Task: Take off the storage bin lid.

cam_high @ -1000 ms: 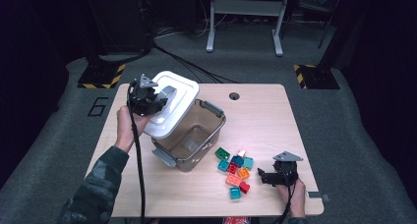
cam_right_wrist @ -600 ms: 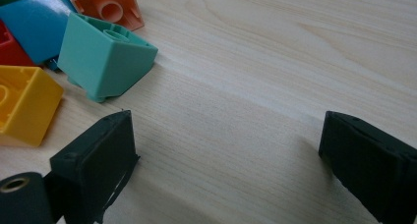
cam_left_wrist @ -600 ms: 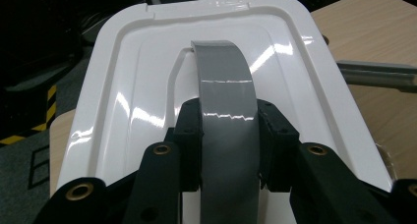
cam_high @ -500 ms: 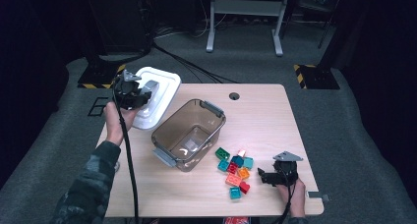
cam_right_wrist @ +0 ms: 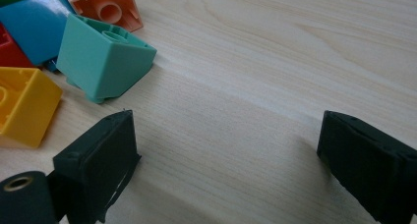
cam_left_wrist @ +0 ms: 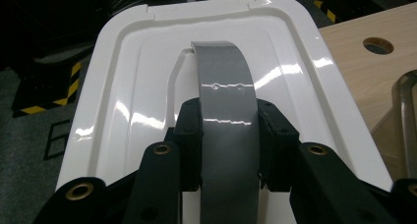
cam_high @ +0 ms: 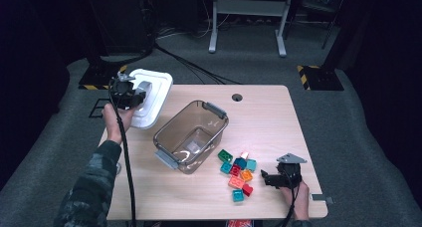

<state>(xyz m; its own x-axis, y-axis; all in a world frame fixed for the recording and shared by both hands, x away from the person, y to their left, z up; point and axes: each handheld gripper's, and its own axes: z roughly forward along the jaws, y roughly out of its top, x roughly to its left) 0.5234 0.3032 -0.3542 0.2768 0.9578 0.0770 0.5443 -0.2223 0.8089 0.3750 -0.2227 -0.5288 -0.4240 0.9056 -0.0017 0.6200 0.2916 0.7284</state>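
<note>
The left gripper (cam_high: 133,93) is clamped on the grey handle (cam_left_wrist: 227,116) of a white lid (cam_high: 155,95), its black jaws pressing the strap from both sides, as the left gripper view shows. The lid hangs over the table's (cam_high: 268,117) far left corner, part of it past the edge, tilted, its long axis running away from the person. The clear tub (cam_high: 191,135) it belongs to stands open just to its right, near the middle of the table, empty and set at a slant. Any set-down spot is therefore to the right of and slightly below the held lid, on bare wood between table edge and tub, and the left hand is the nearer one. The lid is glossy, rounded at the corners, with a raised rim and a recessed centre. The right gripper (cam_high: 271,178) rests on the table at the near right, jaws spread wide with nothing between them, just beside a cluster of coloured blocks (cam_high: 238,171).
</note>
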